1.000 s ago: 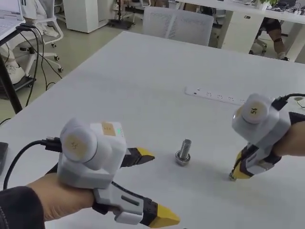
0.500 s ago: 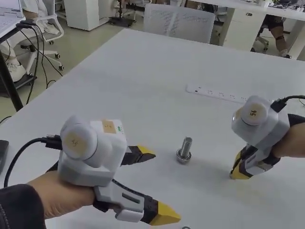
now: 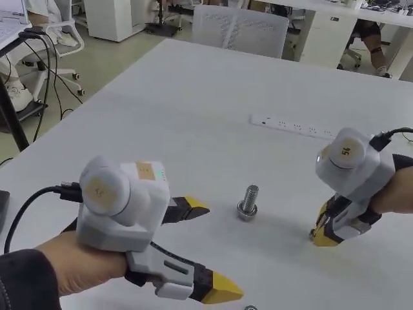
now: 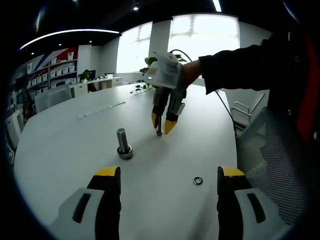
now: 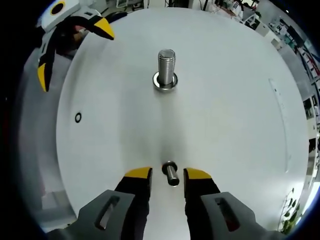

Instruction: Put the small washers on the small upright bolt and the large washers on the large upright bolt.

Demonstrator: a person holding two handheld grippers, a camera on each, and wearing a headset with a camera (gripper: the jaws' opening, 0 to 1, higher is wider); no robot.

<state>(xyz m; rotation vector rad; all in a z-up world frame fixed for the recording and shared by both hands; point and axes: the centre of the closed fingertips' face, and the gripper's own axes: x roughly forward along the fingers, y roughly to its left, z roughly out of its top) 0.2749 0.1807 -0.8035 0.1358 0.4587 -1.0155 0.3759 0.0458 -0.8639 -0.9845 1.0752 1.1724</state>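
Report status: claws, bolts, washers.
Left claw open, empty; right claw open, straddling small bolt. Large bolt upright. Loose washer near left claw, nothing blocking.

I note small steel bolt (image 5: 170, 176) right of large upright steel bolt (image 3: 248, 201), between jaws of right gripper (image 5: 167, 172); loose metal washer (image 4: 198, 180) in front.

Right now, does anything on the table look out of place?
A washer lies loose on the table by the left gripper, away from the large bolt and small bolt. Nothing else stands out.
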